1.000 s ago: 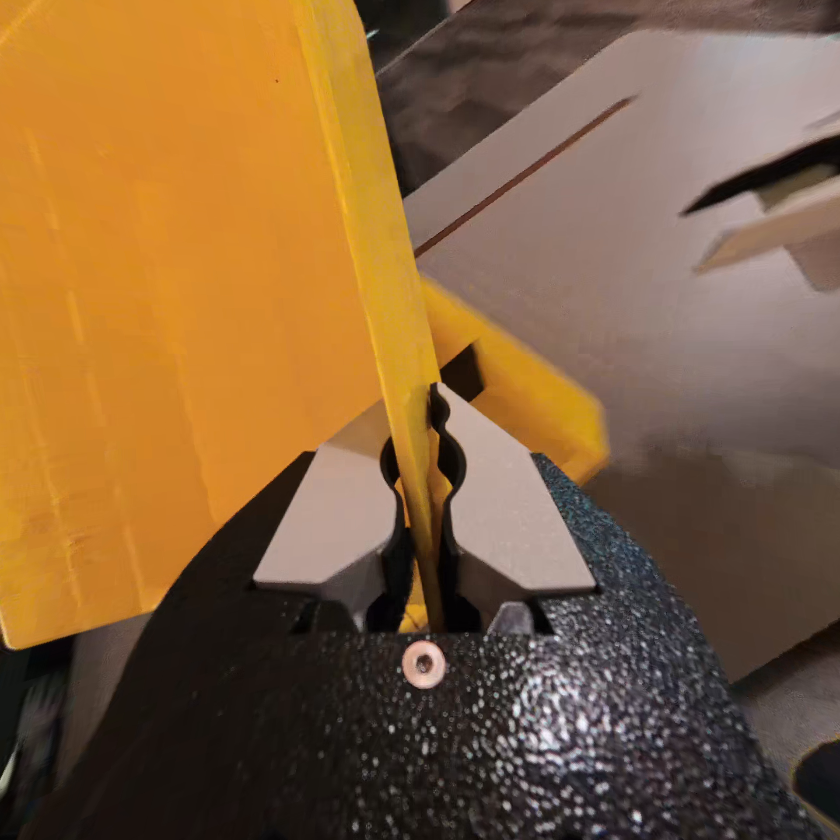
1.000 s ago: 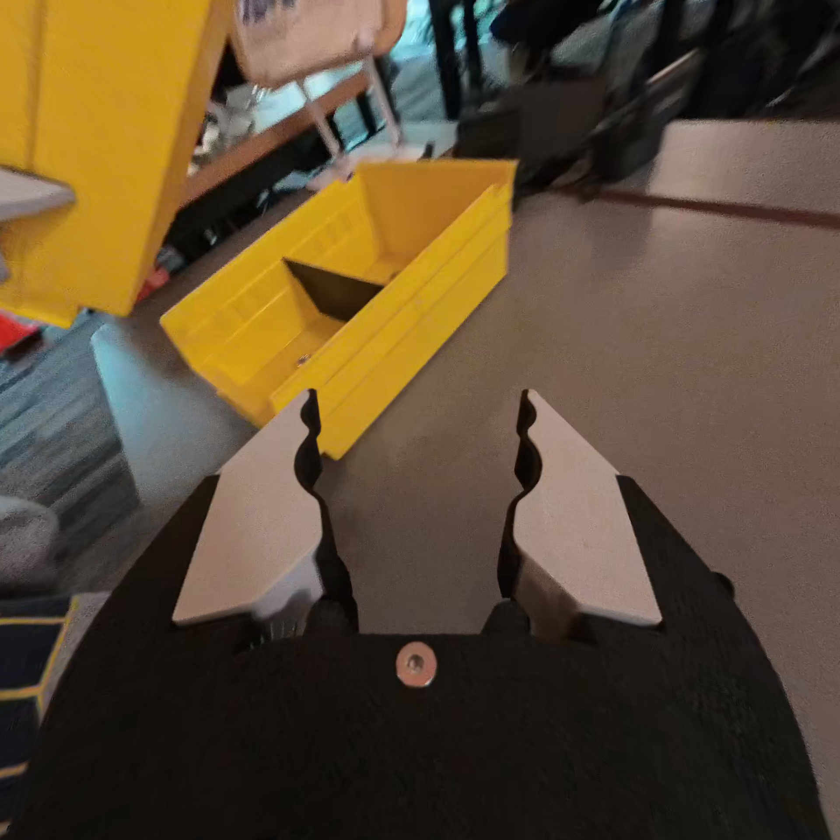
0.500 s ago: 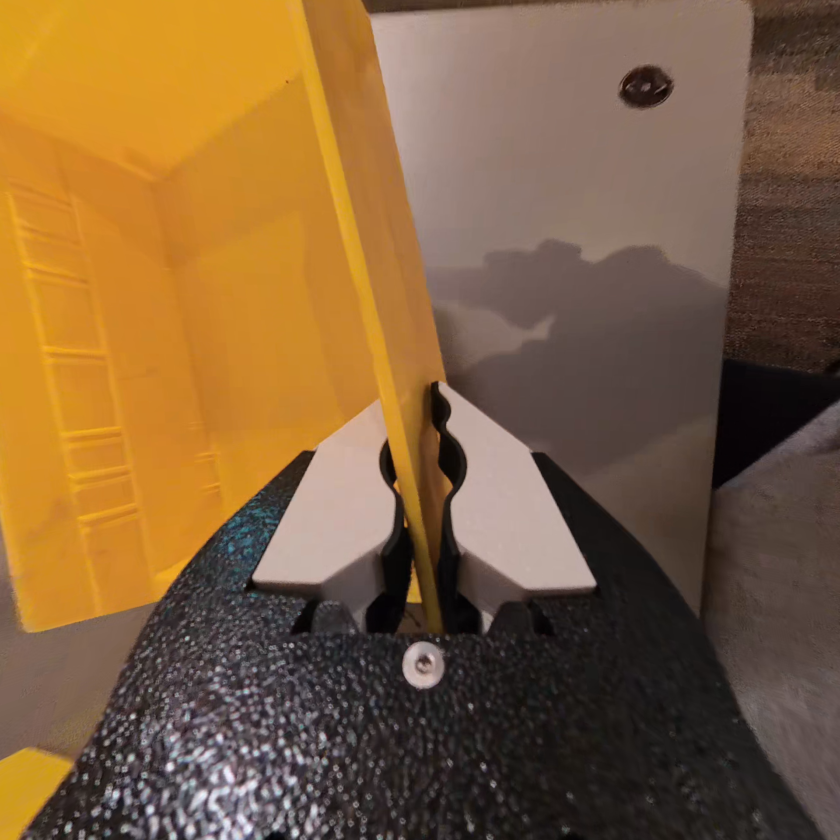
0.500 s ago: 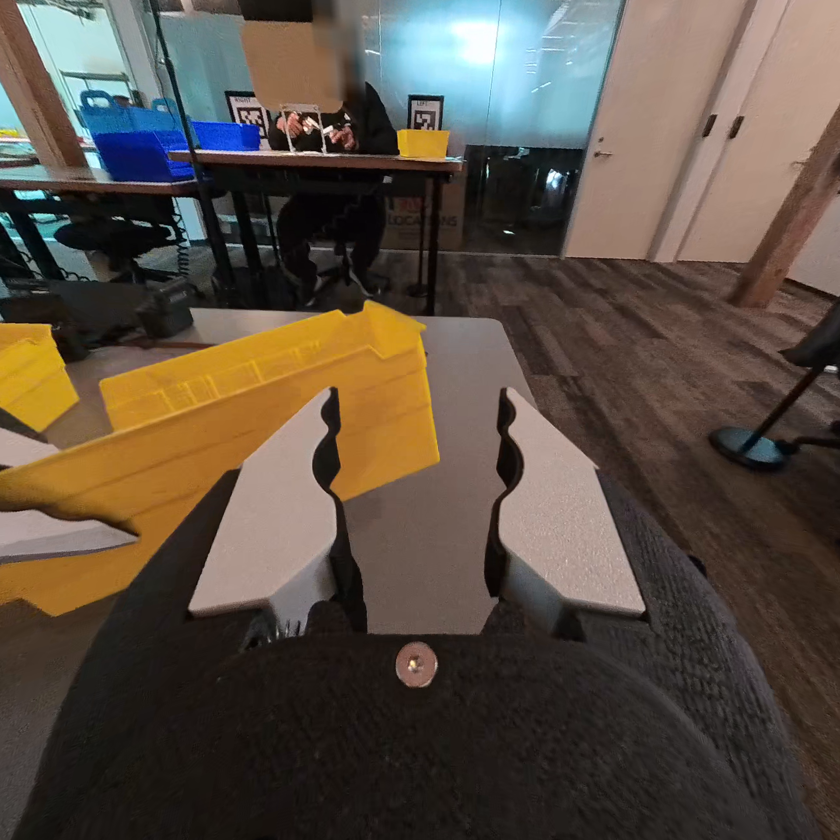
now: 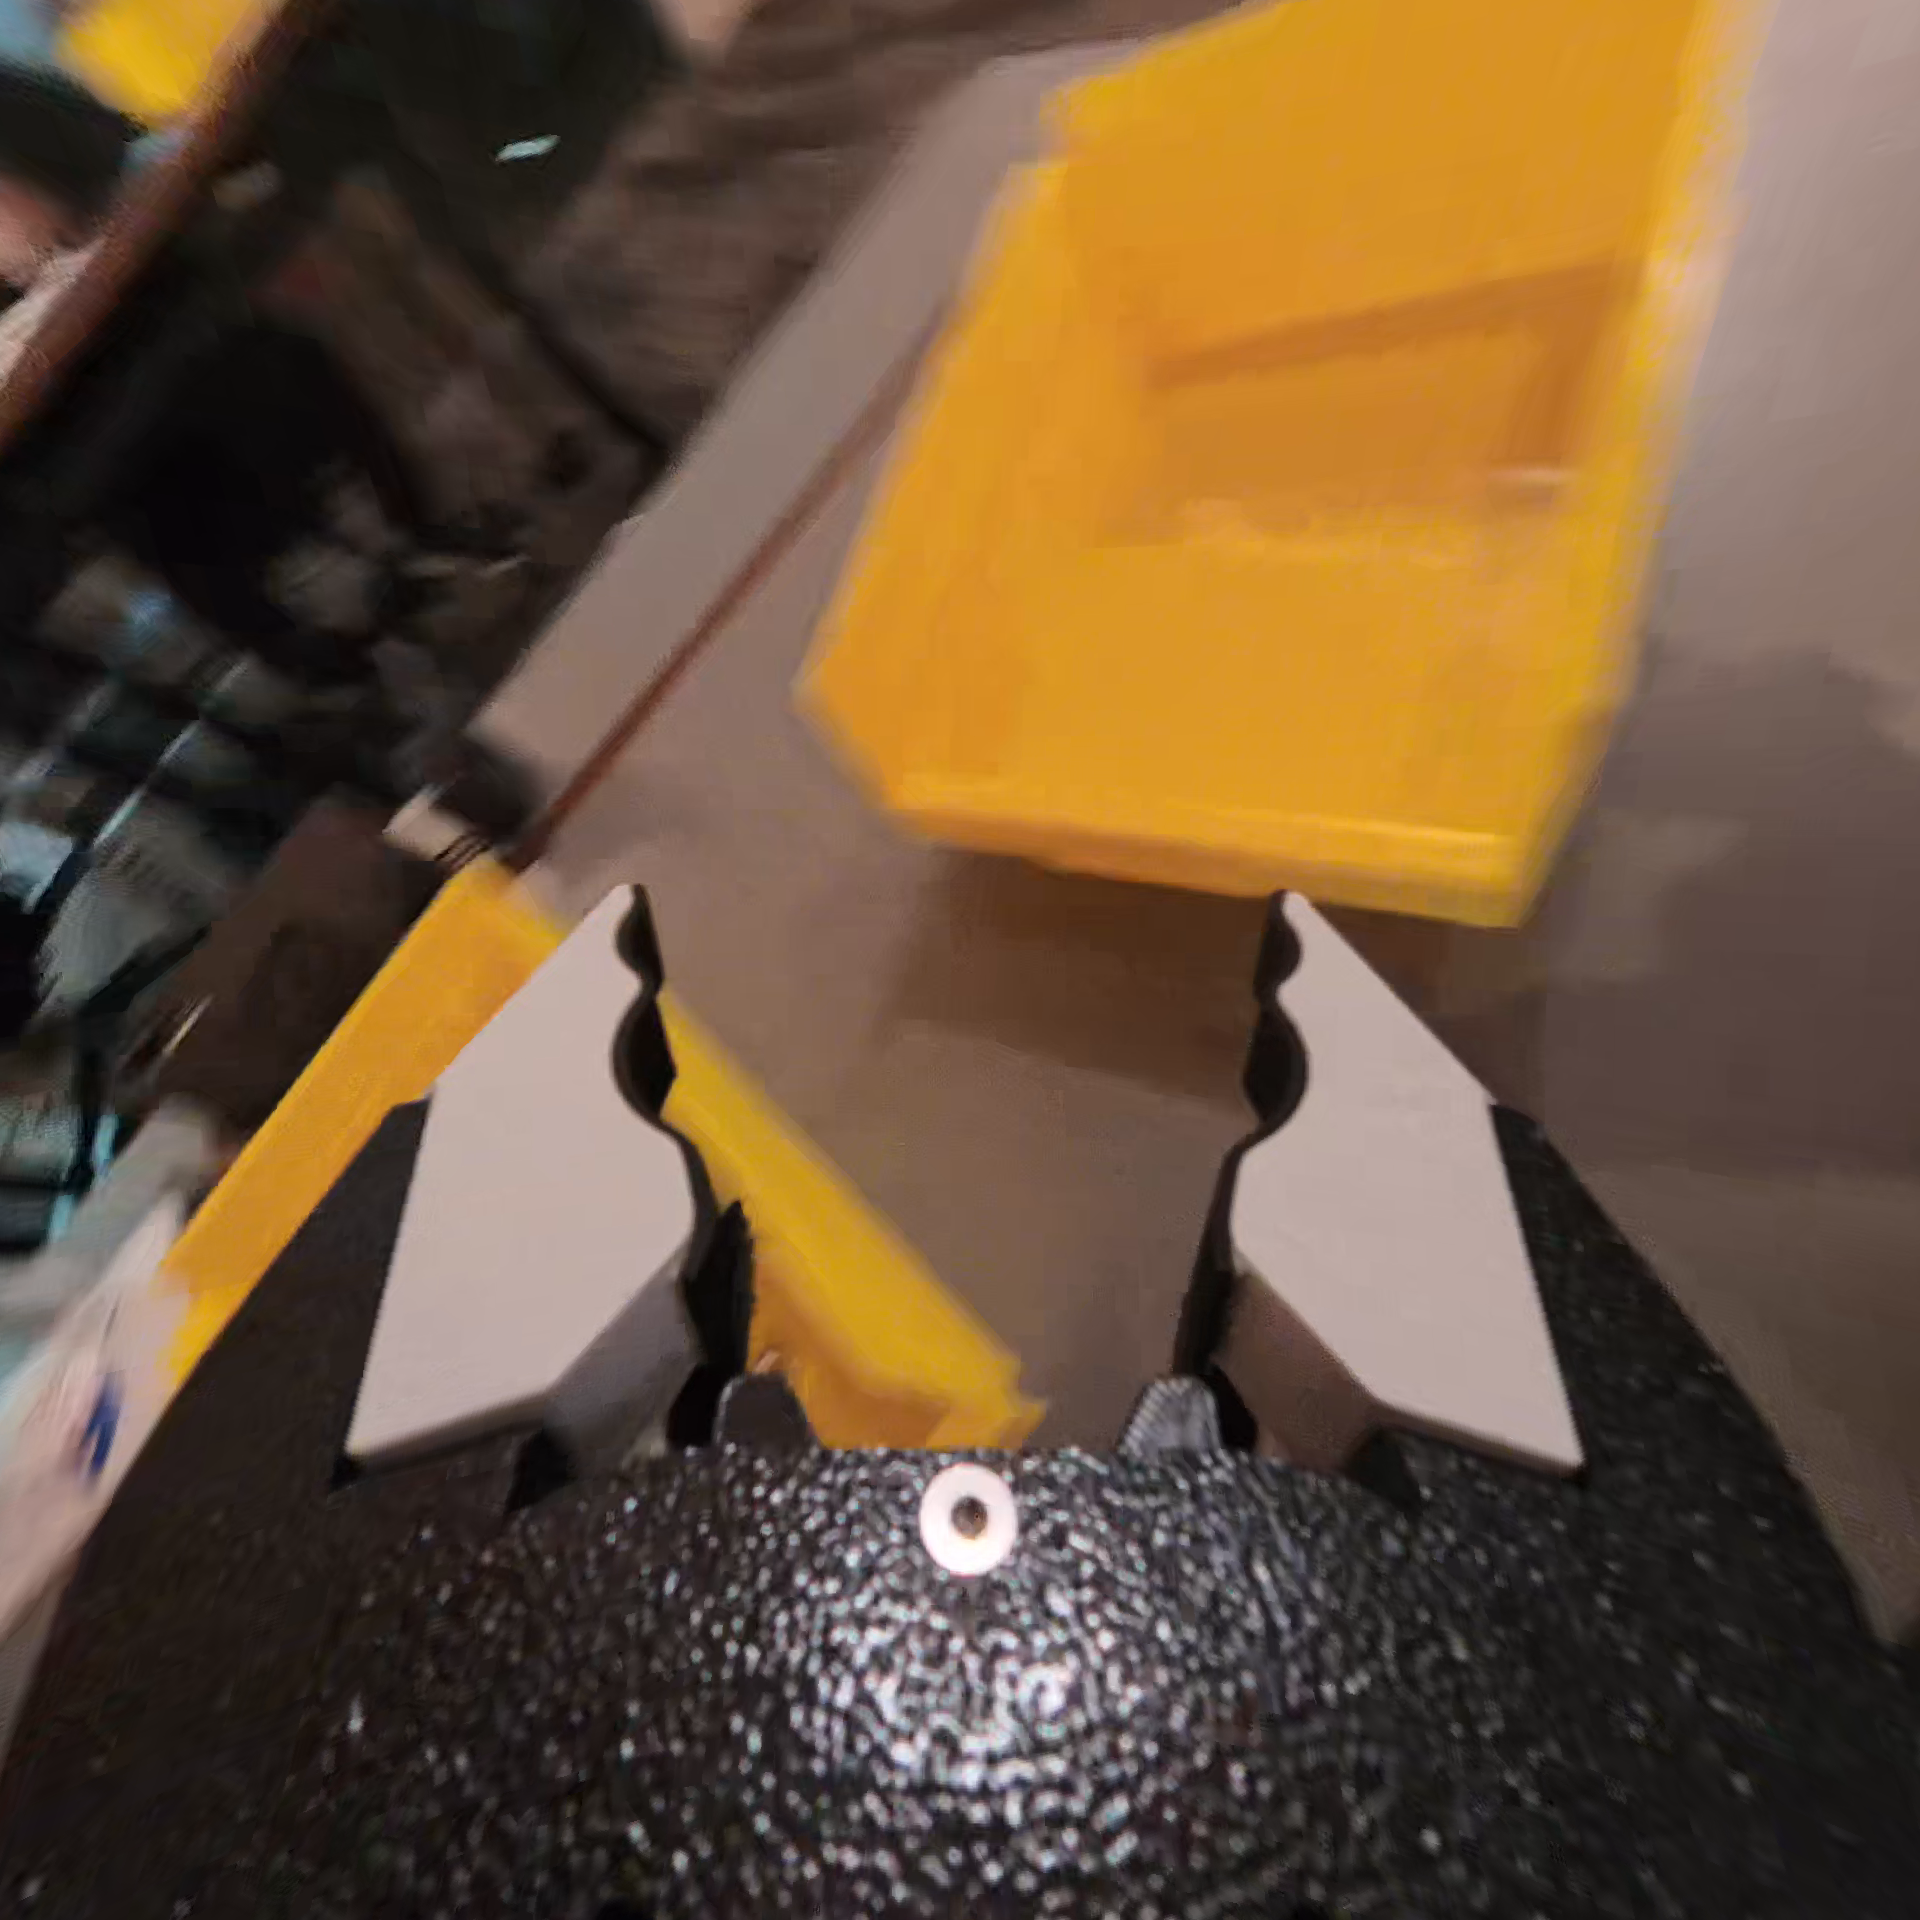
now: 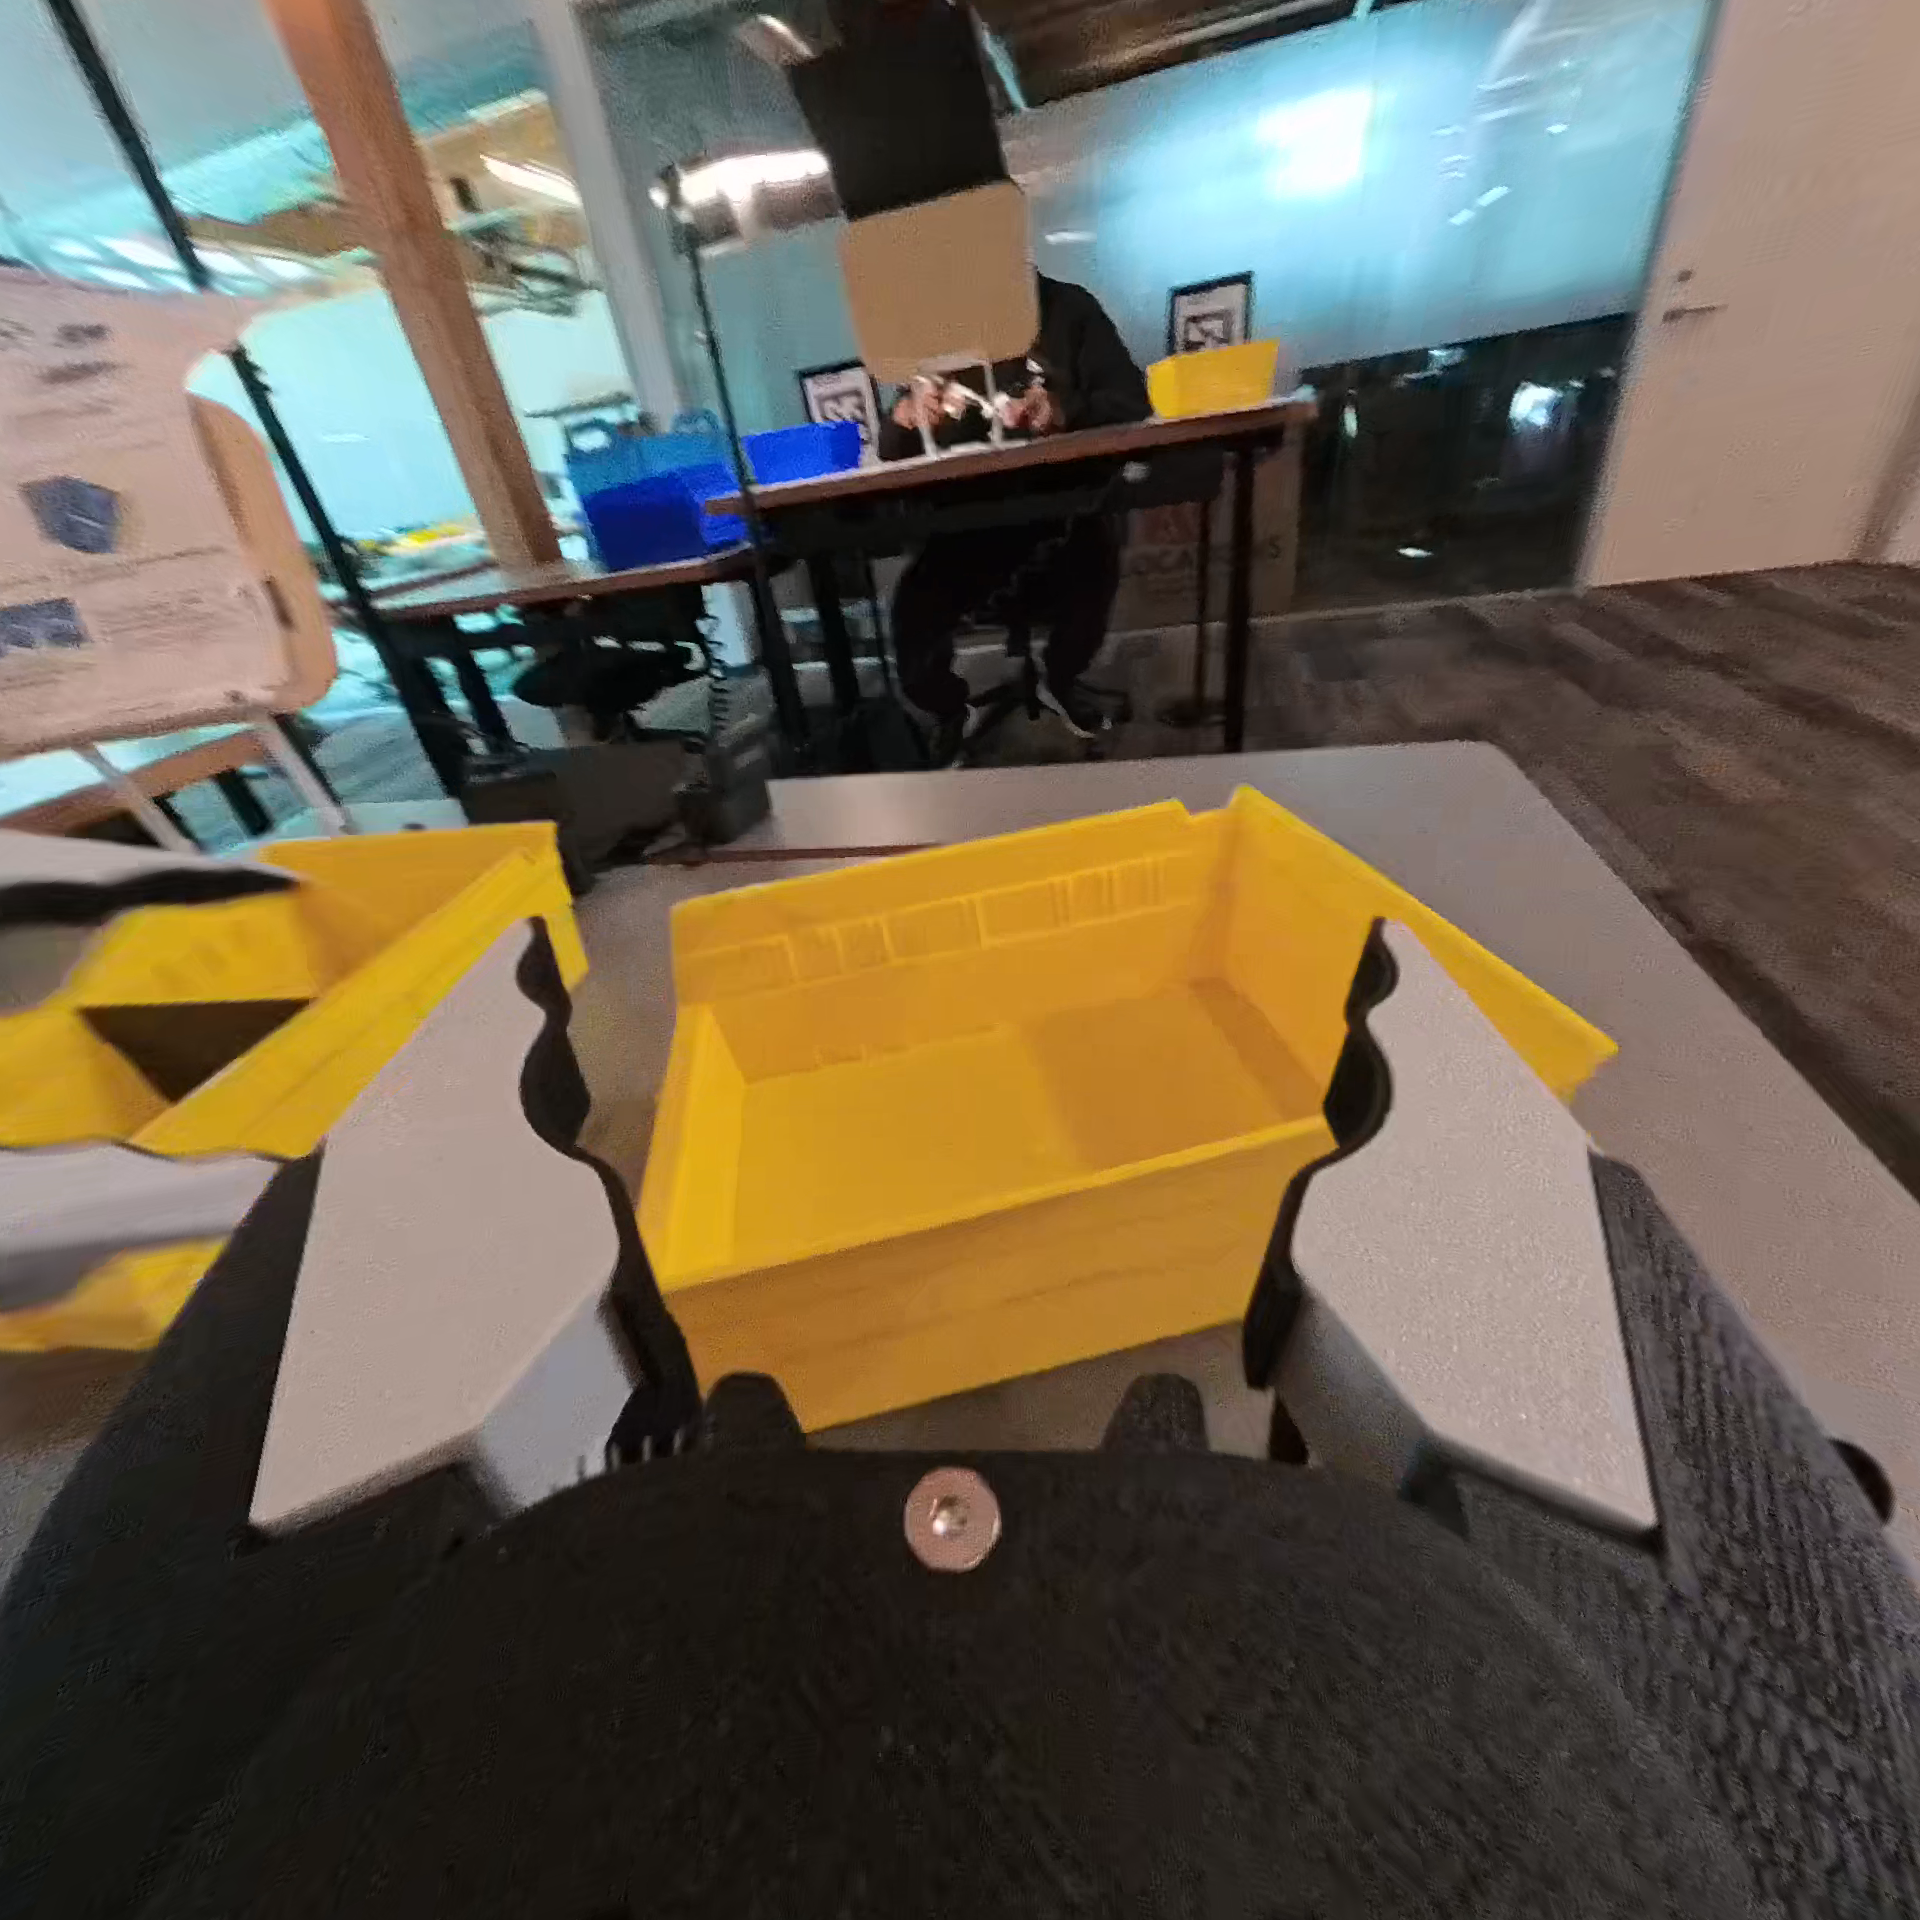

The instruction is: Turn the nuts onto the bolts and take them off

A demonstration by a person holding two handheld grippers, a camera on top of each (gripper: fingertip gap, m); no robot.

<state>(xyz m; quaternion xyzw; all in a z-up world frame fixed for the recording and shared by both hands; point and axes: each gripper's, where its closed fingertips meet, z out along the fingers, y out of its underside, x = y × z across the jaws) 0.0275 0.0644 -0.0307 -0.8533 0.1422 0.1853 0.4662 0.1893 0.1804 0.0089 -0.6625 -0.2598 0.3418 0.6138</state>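
Note:
No nuts or bolts show in either view. An empty yellow bin stands upright on the grey table, straight in front of my right gripper, which is open wide and empty. The same bin shows blurred at the upper right of the left wrist view. My left gripper is open and empty, over the rim of a second yellow bin. In the right wrist view this second bin is at the left, with the left gripper's fingers beside it.
The table's right edge drops to a dark floor. Black gear sits at the table's far edge. Beyond it a person sits at another desk with blue bins and a small yellow bin.
My left gripper has opened and let go of the yellow bin's wall. That bin now stands on the table. The right gripper has opened wider and faces the bin.

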